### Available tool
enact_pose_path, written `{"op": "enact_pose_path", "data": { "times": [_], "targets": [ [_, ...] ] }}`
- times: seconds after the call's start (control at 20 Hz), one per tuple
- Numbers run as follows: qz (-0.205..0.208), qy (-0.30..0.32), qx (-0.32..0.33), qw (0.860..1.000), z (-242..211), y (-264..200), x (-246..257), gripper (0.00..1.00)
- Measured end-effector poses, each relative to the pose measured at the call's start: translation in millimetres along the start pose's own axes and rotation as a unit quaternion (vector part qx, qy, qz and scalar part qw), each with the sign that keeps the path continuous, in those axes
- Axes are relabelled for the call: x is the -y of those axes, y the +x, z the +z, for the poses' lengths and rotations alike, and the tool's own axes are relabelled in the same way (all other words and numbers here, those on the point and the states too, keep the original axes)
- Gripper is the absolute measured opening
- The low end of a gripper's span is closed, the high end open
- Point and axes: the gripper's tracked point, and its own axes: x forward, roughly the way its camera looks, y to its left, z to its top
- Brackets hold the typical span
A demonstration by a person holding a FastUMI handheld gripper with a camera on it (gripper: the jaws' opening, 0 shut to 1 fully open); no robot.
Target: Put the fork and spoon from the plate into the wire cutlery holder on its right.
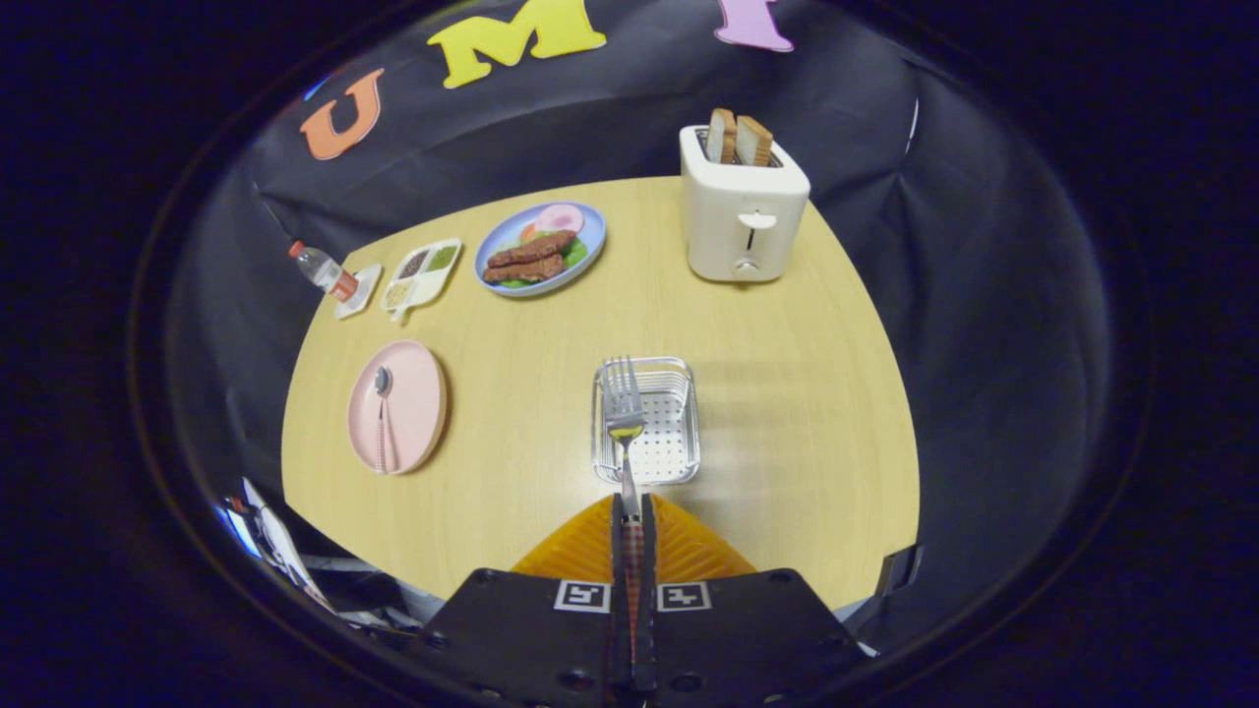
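Note:
My gripper [632, 503] is shut on the handle of a metal fork [624, 413]. The fork points forward, its tines hanging over the near left part of the wire cutlery holder [679, 423], which stands on the wooden table just ahead of the fingers. The holder has a perforated white bottom and looks otherwise empty. To the left of the holder lies a pink plate [418, 403] with a spoon [382, 418] on it; the spoon has a metal bowl and a pink handle.
Beyond the holder stands a white toaster [743, 211] with two bread slices. At the back left are a blue plate of food [540, 248], a small divided tray [423, 270] and a water bottle [325, 270] lying down. The wooden table [787, 413] has bare room right of the holder.

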Motion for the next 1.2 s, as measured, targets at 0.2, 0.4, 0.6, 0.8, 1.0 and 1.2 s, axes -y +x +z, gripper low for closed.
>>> {"op": "enact_pose_path", "data": {
  "times": [0.2, 0.4, 0.6, 0.8, 1.0, 1.2],
  "targets": [
    [-0.001, -0.006, -0.071, 0.997, 0, 4, 6, 0.02],
    [-0.009, -0.014, -0.123, 0.992, 8, 13, 6, 0.04],
    [-0.008, 0.008, -0.206, 0.979, 2, 18, 0, 0.04],
    [-0.023, 0.008, -0.237, 0.971, 17, 26, 9, 0.04],
    [-0.024, 0.014, -0.271, 0.962, 21, 34, 8, 0.04],
    [-0.015, 0.021, -0.295, 0.955, 17, 45, 2, 0.04]
  ]
}}
